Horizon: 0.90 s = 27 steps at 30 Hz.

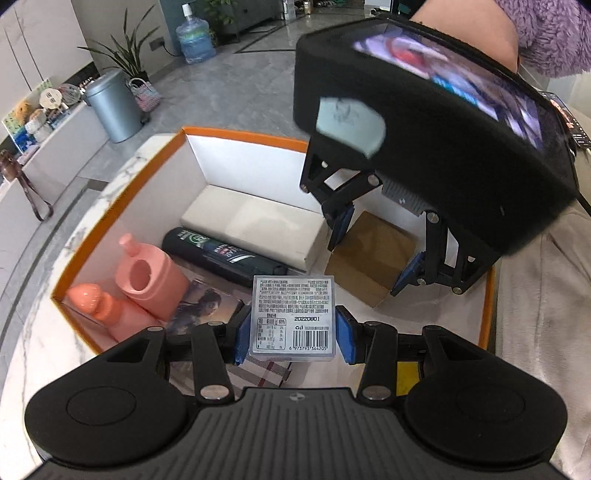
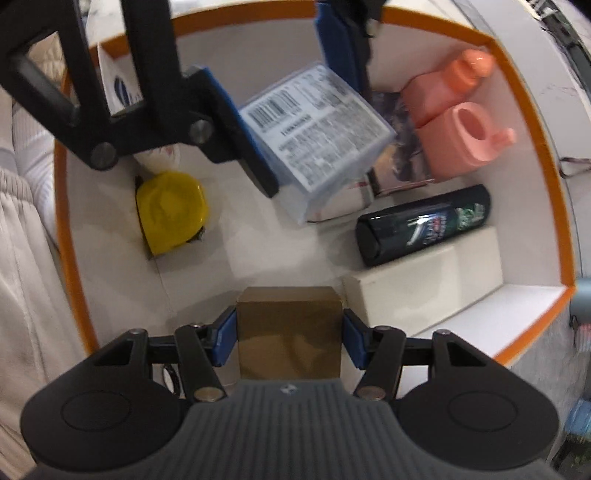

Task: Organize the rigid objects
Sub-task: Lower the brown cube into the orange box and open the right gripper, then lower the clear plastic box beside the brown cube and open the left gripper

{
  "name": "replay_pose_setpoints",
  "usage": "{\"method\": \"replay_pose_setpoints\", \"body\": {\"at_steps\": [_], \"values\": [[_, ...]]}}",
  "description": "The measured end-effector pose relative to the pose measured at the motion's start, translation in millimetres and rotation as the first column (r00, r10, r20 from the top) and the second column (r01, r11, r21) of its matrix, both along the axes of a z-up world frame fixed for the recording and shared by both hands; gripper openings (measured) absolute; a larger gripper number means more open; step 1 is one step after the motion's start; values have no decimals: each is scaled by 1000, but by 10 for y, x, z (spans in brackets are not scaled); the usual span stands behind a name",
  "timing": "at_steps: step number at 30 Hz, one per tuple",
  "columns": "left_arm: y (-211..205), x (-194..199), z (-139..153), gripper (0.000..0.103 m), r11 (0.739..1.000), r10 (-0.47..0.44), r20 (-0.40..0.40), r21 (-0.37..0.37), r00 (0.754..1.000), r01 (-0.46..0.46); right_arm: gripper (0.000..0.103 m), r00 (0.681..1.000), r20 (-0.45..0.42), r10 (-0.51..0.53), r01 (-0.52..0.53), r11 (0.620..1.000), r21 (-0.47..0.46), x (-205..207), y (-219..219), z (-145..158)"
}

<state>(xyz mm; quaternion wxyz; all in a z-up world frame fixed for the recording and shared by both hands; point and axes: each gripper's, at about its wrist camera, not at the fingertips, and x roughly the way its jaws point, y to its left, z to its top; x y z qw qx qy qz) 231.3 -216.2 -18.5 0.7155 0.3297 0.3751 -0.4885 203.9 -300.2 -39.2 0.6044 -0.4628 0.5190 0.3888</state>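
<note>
The left gripper [image 1: 292, 328] is clenched on one clear plastic box [image 1: 292, 317] with a printed label and barcode, its blue pads pressing both sides. The right gripper [image 2: 289, 336] grasps one brown cardboard box [image 2: 289, 332] the same way. Both are held over one orange-rimmed storage box [image 1: 122, 206] with white walls, which stands on a marble counter [image 1: 44, 354].

Ahead of the left gripper lie one dark bottle [image 1: 225, 253] on its side and, beyond it, one white rectangular box [image 1: 255, 225]. To its left sit two pink bottles [image 1: 147, 280], touching each other, with one printed card [image 1: 207, 306] beside them. Left of the right gripper sits one yellow-lidded item [image 2: 170, 210] against the wall. A person's purple fleece sleeve [image 1: 554, 33] shows above the right gripper.
</note>
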Motion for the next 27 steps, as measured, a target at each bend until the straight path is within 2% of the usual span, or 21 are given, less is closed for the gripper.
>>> {"method": "replay_pose_setpoints", "body": {"at_steps": [5,8,10,16,20,25,27], "values": [[-16,1,-67,52,1000,-6,-16,7,1000,6,60,997,2,81,-81,995,-52,-14,75,-89],[-12,-5,-96,52,1000,-3,-24,15,1000,3,64,978,83,189,-178,976,-127,-99,83,-149],[-7,1,-116,52,1000,-3,-28,16,1000,3,64,969,103,224,-206,966,-159,-129,56,-169],[-44,5,-151,52,999,-14,-36,30,999,15,62,987,92,134,-121,984,-133,-71,-63,-106],[-112,-15,-188,52,999,-32,-34,42,999,33,62,988,118,99,-87,991,-105,-107,-114,-43],[-295,49,-244,52,998,-23,-71,50,997,27,68,989,141,-53,43,997,70,-87,-217,218],[-387,32,-277,52,996,-59,-71,61,996,64,68,984,147,-101,85,990,114,-88,-253,273]]}}
